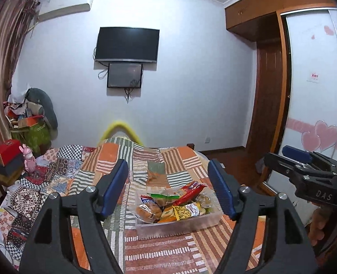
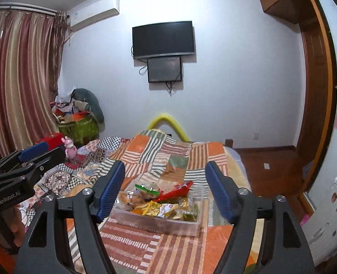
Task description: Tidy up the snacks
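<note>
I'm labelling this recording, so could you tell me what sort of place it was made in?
Most likely a home bedroom: a bed with a patchwork cover, a wall-mounted television and a built-in wardrobe. The snack container sits on the bed.

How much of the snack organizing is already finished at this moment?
The snack packets all sit piled in the clear plastic box on the bed; none lies loose on the quilt. Nothing is in hand: the left tongs and right tongs are open and empty. Whether sorting remains, I cannot tell.

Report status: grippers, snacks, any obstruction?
Left hand-held gripper and right hand-held gripper open, empty. Snacks piled in clear bin on bed. Nothing blocking.
</note>
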{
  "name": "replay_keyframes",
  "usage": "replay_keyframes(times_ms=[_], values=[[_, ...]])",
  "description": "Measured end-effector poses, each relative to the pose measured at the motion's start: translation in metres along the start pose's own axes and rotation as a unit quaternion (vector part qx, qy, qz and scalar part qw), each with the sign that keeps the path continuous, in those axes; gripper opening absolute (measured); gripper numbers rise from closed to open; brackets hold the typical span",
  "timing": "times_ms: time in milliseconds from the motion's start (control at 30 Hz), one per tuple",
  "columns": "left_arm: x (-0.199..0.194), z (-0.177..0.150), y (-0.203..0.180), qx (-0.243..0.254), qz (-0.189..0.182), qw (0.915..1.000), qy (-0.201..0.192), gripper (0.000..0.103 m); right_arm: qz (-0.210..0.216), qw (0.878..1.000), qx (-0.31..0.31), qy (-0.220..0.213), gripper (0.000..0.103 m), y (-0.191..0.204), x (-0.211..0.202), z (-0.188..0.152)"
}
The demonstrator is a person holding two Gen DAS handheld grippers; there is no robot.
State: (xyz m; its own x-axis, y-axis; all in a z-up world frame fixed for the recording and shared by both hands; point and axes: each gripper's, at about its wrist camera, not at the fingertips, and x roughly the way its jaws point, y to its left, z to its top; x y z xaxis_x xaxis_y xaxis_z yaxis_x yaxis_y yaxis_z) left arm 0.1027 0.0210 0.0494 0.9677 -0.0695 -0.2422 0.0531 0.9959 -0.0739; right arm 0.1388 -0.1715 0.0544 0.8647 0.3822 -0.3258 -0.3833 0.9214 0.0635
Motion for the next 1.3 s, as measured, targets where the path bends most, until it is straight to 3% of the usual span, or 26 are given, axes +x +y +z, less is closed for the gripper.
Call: replay_keyframes(times_ms=[300,1300], values=[[-0.016,-0.006,-0.005,-0.004,0.006,0.9999,-0.011,0.100,-0.014,1.000,0.002,-0.015,0.103,0.005,-0.012,-0.006],[-0.011,-0.016,-0.007,-0.001,0.005,1.0000,0.004,0.103,-0.022,1.000,0.006,-0.012,0.103,0.004,-0.024,-0.016]])
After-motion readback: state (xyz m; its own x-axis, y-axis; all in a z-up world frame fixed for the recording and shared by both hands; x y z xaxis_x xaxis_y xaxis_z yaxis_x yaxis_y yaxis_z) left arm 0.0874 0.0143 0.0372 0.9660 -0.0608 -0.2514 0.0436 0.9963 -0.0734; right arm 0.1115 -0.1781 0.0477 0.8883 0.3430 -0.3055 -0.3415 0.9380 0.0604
